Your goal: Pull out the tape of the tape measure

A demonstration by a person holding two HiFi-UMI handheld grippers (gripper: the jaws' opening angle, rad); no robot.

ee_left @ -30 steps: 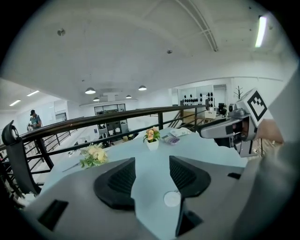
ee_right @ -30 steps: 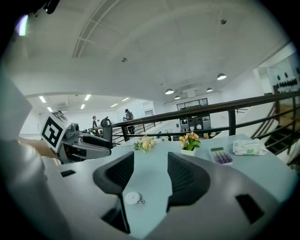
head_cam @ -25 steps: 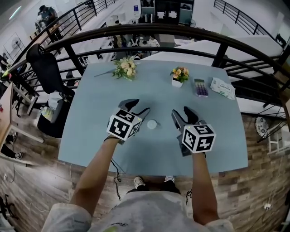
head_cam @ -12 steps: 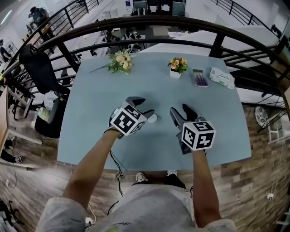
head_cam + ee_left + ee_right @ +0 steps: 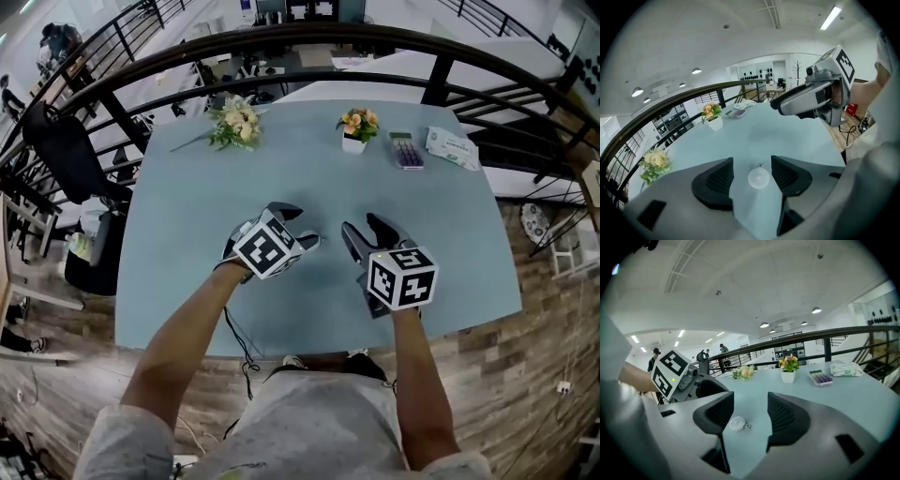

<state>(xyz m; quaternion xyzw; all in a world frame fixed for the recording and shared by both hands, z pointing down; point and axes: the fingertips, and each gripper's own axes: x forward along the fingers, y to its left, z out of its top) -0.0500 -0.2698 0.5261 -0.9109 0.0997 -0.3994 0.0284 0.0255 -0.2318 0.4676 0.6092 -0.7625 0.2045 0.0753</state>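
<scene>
The tape measure (image 5: pixel 759 178) is a small round white case lying flat on the pale blue table (image 5: pixel 187 234). My left gripper (image 5: pixel 298 225) hangs over it pointing steeply down, and its jaws have just been opening. The case lies between the pads, which stand apart from it. In the head view the left gripper hides nearly all of the case. In the right gripper view the tape measure (image 5: pixel 737 423) shows a small metal ring on its right side. My right gripper (image 5: pixel 364 228) is open and empty just to the right of the case, aimed at it.
At the table's far side lie a flower bunch (image 5: pixel 234 122), a small potted flower (image 5: pixel 353 131), a purple box (image 5: pixel 403 150) and a tissue pack (image 5: pixel 452 147). A dark railing (image 5: pixel 281 47) runs behind the table. A black chair (image 5: pixel 66 159) stands at the left.
My left gripper has come down over the tape measure and rolled, so the case is now covered in the head view. My right gripper has sunk a little.
</scene>
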